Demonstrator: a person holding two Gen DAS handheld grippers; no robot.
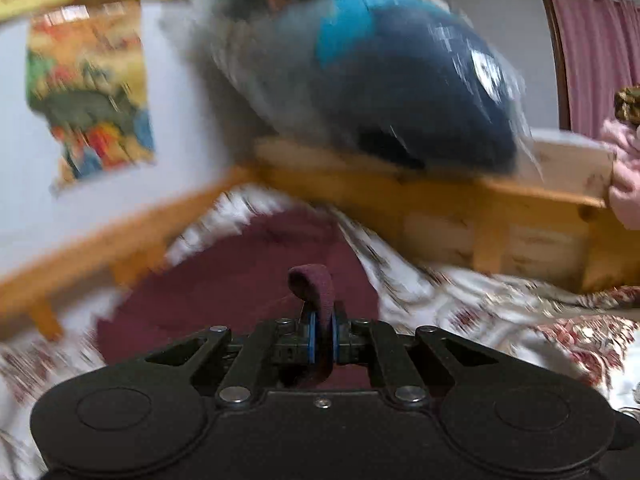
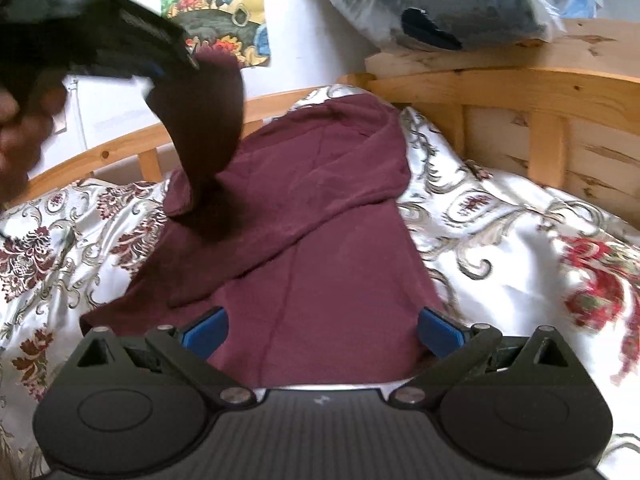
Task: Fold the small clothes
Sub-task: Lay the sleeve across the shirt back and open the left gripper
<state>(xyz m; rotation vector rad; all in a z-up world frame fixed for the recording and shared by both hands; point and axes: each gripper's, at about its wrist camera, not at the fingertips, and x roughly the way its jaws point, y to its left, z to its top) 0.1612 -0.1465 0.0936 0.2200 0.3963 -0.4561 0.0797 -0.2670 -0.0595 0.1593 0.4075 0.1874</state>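
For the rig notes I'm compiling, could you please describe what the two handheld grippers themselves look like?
Both match: a black plastic body with two round discs at the base, angled black linkage arms joined by silver rivets, and blue finger pads. The left gripper shows its pads as thin blue edges; the right gripper shows broad blue pads and a ribbed black top plate. No cables or sleeves are visible.

Garment [image 2: 320,240]: maroon, soft knit, partly folded.
Place: spread on the patterned bedspread [image 2: 520,216].
Raised part: one corner pulled up off the bed, hanging in a loop.
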